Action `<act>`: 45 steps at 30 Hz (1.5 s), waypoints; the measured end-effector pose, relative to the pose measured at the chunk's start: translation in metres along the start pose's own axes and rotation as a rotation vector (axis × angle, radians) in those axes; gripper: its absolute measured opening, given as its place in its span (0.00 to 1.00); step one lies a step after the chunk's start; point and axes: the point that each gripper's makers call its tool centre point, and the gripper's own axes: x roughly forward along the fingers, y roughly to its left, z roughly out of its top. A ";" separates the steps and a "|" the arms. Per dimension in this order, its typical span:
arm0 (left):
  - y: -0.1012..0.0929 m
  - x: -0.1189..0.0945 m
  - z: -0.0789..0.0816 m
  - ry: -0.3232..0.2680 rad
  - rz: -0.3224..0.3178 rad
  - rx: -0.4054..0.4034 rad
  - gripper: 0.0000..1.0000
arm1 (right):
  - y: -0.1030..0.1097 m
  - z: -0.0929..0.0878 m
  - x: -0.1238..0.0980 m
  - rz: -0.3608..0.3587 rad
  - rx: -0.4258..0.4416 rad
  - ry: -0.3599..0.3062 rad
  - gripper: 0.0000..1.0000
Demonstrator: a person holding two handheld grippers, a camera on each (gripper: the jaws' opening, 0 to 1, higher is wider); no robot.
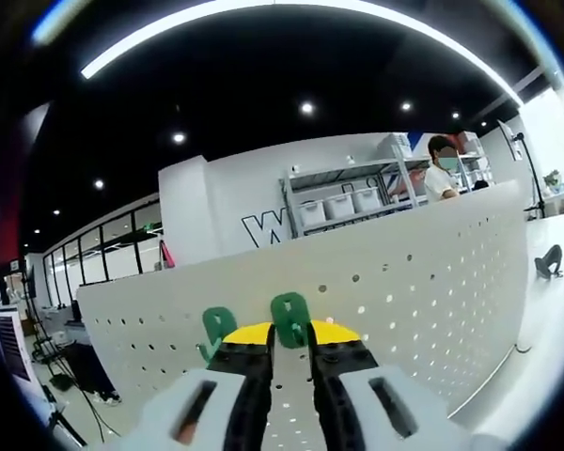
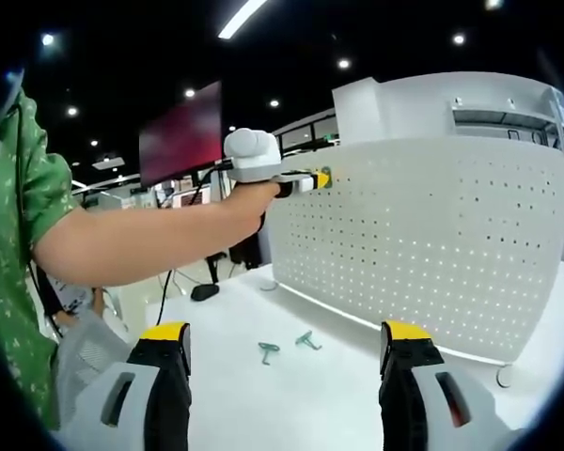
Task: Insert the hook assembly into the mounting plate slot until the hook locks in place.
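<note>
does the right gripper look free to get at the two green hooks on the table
Probably yes. The right gripper is open, and the two hooks lie on bare table just ahead between its fingers, with nothing over them. The left gripper is up at the pegboard.

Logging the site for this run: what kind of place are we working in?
Probably an open-plan lab or workshop: a white pegboard standing on a white table, storage shelving with bins, and recessed ceiling lights.
</note>
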 end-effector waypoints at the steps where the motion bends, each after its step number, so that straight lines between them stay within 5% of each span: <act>1: 0.000 0.000 0.000 -0.001 -0.002 -0.003 0.15 | 0.000 0.000 0.000 0.000 0.000 0.000 0.84; 45: -0.011 -0.045 -0.041 0.081 -0.059 -0.073 0.27 | 0.014 0.008 0.005 0.023 -0.024 -0.015 0.85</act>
